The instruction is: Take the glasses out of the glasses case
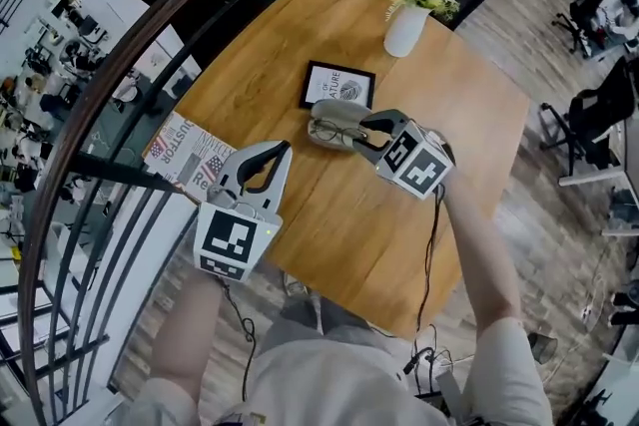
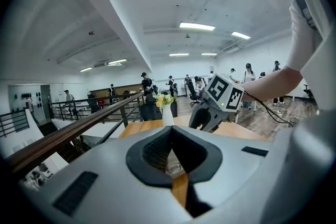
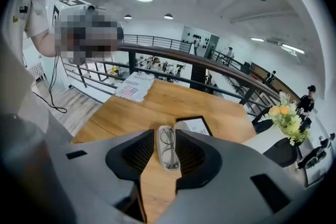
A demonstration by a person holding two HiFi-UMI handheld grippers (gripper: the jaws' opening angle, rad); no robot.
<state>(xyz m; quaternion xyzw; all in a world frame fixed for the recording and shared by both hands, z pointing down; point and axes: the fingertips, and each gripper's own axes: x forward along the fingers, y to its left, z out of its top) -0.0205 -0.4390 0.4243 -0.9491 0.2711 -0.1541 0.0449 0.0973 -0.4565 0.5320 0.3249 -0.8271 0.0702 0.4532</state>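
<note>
Glasses lie in open case — right hand-held gripper spread over it, left hand-held gripper pressed together.

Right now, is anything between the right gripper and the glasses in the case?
Nothing visible. The case lies open, the glasses bare inside, in line with the open jaws of the right gripper. The picture frame sits beyond it, out of the path.

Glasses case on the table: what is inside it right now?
A pair of glasses lies in the open glasses case. The right gripper view shows the whole inside; in the head view the right gripper covers one end. Anything under the glasses is hidden.
</note>
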